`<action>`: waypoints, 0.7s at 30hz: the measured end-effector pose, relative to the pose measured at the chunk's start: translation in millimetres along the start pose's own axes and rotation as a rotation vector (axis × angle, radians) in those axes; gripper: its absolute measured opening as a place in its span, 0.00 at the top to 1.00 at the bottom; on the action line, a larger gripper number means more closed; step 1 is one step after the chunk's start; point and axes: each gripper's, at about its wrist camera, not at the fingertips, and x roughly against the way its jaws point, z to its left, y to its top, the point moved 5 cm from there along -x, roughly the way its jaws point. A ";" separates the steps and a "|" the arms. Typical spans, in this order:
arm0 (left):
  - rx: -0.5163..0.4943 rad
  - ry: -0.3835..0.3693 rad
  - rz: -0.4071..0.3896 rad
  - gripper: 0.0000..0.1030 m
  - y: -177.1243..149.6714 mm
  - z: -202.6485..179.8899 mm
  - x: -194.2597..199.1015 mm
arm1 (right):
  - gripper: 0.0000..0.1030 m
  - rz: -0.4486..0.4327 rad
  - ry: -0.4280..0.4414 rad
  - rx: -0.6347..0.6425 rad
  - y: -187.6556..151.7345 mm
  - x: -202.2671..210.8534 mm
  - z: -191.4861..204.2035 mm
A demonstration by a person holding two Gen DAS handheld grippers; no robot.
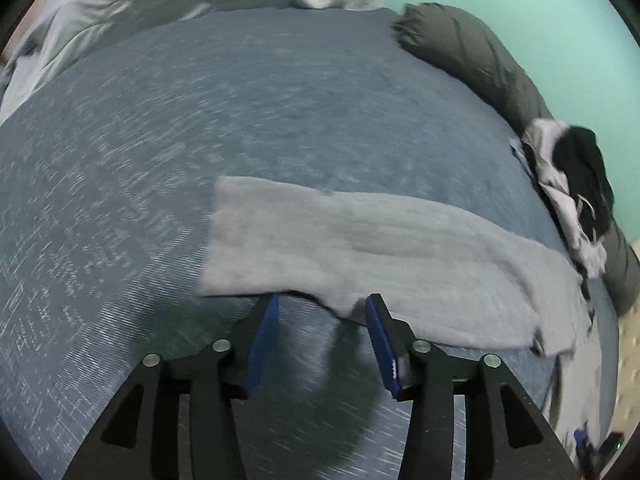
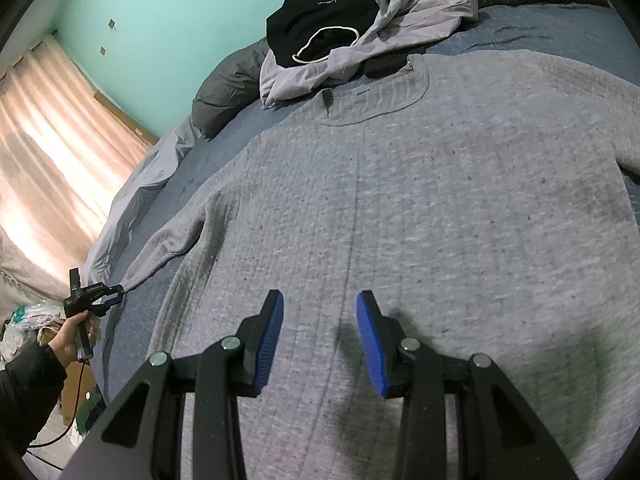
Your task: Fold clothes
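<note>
Your left gripper (image 1: 322, 312) stood half-open and empty, its jaws at the straightened sleeve's hem; your right gripper (image 2: 320, 312) hovered part-open over the flat grey knitted sweater (image 2: 420, 200). You needed to pinch the cuff squarely, then carry it toward three o'clock.

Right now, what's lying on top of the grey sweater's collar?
A lilac garment and a black hoodie are piled there, overlapping the grey sweater at its neckline. The collar's far edge is covered.

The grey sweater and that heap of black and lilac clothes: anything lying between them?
Nothing. In the right wrist view the heap of clothes overlaps the collar of the grey sweater, so no bedspread shows between them.
</note>
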 end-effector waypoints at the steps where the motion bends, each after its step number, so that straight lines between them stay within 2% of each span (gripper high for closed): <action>1: 0.028 -0.009 -0.012 0.50 1.6 5.9 -0.5 | 0.63 0.001 -0.002 0.001 -0.6 -0.4 0.0; 4: 0.083 -0.051 -0.032 0.50 6.9 13.1 -4.6 | 0.63 0.001 -0.016 0.023 -1.4 -0.6 2.9; 8: 0.105 -0.061 -0.061 0.53 15.5 18.8 -9.4 | 0.63 0.002 -0.018 0.036 -1.9 -0.6 5.6; 9: 0.105 -0.052 -0.065 0.59 17.9 20.1 -10.0 | 0.63 0.003 -0.017 0.037 -2.1 -0.6 5.9; 10: 0.104 -0.042 -0.068 0.82 20.2 21.4 -10.6 | 0.63 0.003 -0.018 0.038 -2.0 -0.8 6.0; 11: 0.100 -0.033 -0.073 0.97 22.7 22.8 -10.6 | 0.63 0.004 -0.018 0.038 -2.0 -0.9 5.8; 14: 0.060 -0.007 -0.102 0.97 32.7 26.3 0.1 | 0.63 0.006 -0.020 0.036 -2.0 -1.5 5.0; 18: 0.062 0.021 -0.150 0.97 49.2 37.6 18.5 | 0.63 0.007 -0.022 0.035 -1.9 -2.0 4.4; 21: 0.060 0.059 -0.089 0.96 46.8 47.7 8.6 | 0.63 0.011 -0.022 0.038 -1.9 -3.5 4.9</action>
